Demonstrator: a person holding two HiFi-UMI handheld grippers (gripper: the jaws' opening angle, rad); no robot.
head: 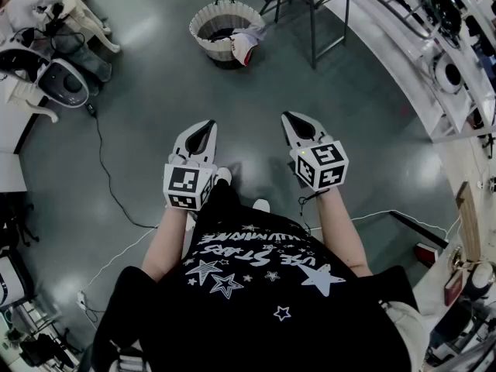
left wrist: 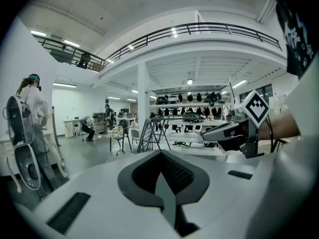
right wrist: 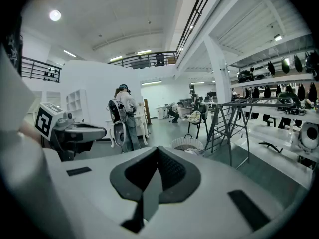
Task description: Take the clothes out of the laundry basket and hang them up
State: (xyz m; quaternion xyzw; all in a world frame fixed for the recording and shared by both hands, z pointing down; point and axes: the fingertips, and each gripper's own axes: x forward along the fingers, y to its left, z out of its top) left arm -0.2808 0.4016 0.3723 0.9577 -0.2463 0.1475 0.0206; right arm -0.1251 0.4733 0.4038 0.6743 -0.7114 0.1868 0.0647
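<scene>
A white laundry basket (head: 225,28) stands on the grey floor ahead, with a white and red garment (head: 246,43) draped over its right rim. The same basket (right wrist: 186,144) shows small beyond the jaws in the right gripper view. My left gripper (head: 206,125) and right gripper (head: 289,118) are held side by side in front of my body, well short of the basket. Both are shut with nothing between their jaws. To the right of the basket rises a metal drying rack (head: 318,2); this rack (right wrist: 234,123) also stands right of the basket in the right gripper view.
A white counter (head: 422,60) with equipment runs along the right. A garment steamer (head: 56,80) and a person (right wrist: 125,116) stand at the left. A cable (head: 105,165) trails across the floor at the left. Open grey floor (head: 248,91) lies between me and the basket.
</scene>
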